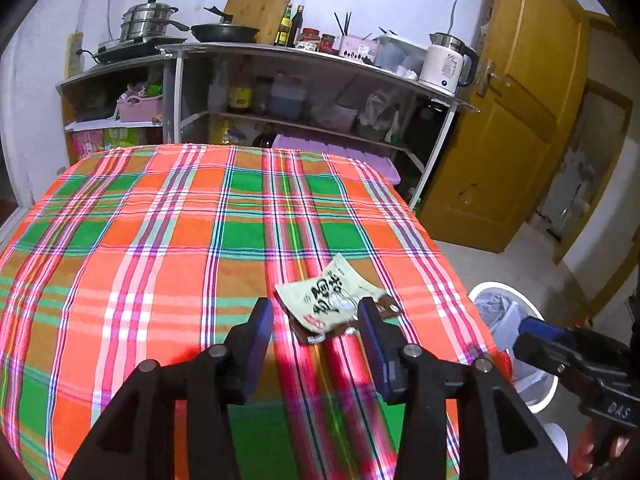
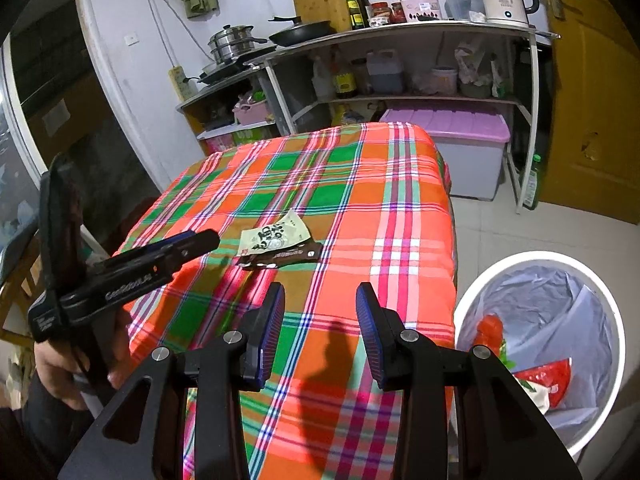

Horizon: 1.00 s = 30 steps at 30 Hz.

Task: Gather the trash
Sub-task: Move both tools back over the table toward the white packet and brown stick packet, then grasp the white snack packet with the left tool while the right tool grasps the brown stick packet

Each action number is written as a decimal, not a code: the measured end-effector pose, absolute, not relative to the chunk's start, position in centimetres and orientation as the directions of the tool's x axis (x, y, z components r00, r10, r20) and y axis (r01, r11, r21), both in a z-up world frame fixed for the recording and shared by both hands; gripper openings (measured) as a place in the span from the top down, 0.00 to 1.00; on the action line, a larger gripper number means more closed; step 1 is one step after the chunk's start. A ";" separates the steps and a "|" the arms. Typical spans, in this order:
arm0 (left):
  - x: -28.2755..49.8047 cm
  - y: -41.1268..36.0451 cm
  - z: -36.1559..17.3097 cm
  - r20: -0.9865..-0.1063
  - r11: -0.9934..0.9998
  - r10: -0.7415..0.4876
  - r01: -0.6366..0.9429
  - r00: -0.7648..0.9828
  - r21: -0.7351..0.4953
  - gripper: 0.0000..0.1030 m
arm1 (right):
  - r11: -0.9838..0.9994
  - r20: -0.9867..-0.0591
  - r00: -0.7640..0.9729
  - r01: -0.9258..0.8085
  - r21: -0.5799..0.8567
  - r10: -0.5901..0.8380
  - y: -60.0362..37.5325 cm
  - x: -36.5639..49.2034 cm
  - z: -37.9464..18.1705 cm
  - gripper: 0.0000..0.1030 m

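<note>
since the pale green snack wrapper (image 1: 326, 298) lies flat on the plaid tablecloth (image 1: 160, 240), overlapping a dark brown wrapper (image 2: 280, 257) beneath it, the step in hand looks like a pick of one or both, and it probably goes best as a low, shallow pinch at the packets' near edge. seen from the left wrist, the wrappers sit at about one o'clock of the left gripper (image 1: 316, 312), whose jaws stand wide apart and hold nothing; its right finger (image 1: 372, 328) already overlaps the brown packet's corner in view, though i cannot tell if it touches. thin foil tends to slide, so pressing one finger down on the cloth and closing slowly should help. the right gripper (image 2: 320, 304) is also spread open and empty, nearer the table's edge. the white trash bin (image 2: 618, 320), lined with a grey bag and holding red wrappers (image 2: 544, 376), stands on the floor at four o'clock of that gripper, just beside the table.
</note>
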<state>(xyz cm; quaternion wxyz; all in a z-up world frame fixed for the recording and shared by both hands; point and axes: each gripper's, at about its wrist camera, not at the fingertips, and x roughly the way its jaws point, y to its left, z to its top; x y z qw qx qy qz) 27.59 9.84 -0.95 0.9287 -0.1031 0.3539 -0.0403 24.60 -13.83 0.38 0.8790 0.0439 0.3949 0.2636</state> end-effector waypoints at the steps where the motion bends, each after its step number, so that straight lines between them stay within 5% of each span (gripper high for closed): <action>1: 28.2 9.9 -1.1 -0.651 0.976 -0.148 0.003 0.744 -0.219 0.58 | 0.858 -0.673 0.548 -0.426 0.286 0.497 -13.8 24.8 0.3 0.63; 24: 35.6 8.2 -5.6 -0.742 0.963 -0.264 0.126 0.616 -0.238 0.54 | 0.864 -0.700 0.516 -0.388 0.322 0.493 -14.3 28.7 -2.2 0.63; 30: 33.3 6.7 -5.6 -0.764 0.969 -0.249 0.149 0.595 -0.199 0.76 | 0.865 -0.703 0.515 -0.387 0.319 0.490 -14.1 28.9 -2.3 0.63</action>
